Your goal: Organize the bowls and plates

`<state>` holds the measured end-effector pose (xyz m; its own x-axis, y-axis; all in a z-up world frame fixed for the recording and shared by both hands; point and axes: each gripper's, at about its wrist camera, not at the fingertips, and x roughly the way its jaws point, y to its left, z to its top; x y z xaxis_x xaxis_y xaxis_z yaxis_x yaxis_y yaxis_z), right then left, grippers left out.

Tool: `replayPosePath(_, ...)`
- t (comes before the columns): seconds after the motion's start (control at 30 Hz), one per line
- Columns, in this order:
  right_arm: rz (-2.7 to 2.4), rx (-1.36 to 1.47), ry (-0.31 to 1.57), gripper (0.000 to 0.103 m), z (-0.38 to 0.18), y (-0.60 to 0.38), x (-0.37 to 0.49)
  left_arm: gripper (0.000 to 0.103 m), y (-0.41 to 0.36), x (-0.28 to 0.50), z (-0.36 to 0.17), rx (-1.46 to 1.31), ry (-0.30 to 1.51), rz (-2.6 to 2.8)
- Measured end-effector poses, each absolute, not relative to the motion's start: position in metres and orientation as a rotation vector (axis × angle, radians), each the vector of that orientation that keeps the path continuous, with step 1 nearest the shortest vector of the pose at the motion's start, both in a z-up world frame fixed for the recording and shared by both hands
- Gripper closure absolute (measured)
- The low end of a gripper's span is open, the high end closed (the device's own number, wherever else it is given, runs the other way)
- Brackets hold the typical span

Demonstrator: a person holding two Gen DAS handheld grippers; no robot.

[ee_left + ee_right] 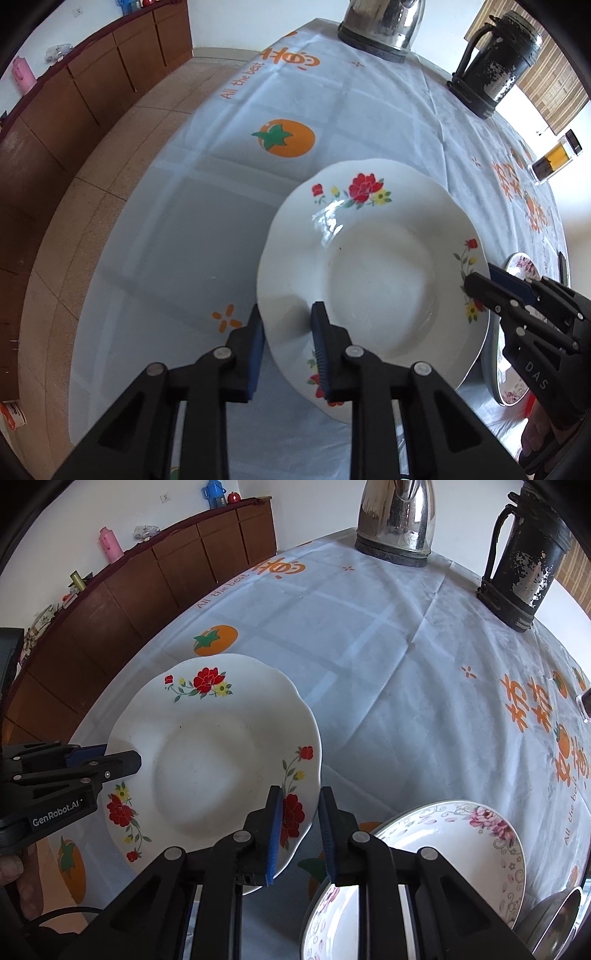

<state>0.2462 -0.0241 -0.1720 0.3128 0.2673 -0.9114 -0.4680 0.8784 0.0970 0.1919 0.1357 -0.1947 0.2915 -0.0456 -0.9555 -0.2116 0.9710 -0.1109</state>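
Note:
A white scalloped plate with red flowers [373, 280] [210, 764] is held above the tablecloth by both grippers. My left gripper [286, 328] is shut on its near-left rim; it also shows in the right wrist view [122, 757] at the plate's left edge. My right gripper [301, 812] is shut on the plate's right rim; it shows in the left wrist view [480, 280] at the plate's right edge. A second plate with pink flowers [436, 853] [517, 266] lies on the table to the right, below and beside the held plate.
A steel kettle [397, 520] and a worn black jug [524, 561] stand at the table's far side. A glass tea bottle [554, 157] lies at the far right. A metal bowl [554, 919] sits at the lower right. A wooden cabinet [74, 85] lines the left wall.

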Motion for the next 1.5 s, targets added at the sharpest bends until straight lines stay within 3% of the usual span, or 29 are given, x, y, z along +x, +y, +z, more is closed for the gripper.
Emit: replayPosePath(1.5, 0.384, -0.084, 1.066, 0.082, -0.130, -0.108, 0.195, 0.080, 0.060, 0.177, -0.150, -0.131, 1.219, 0.023)
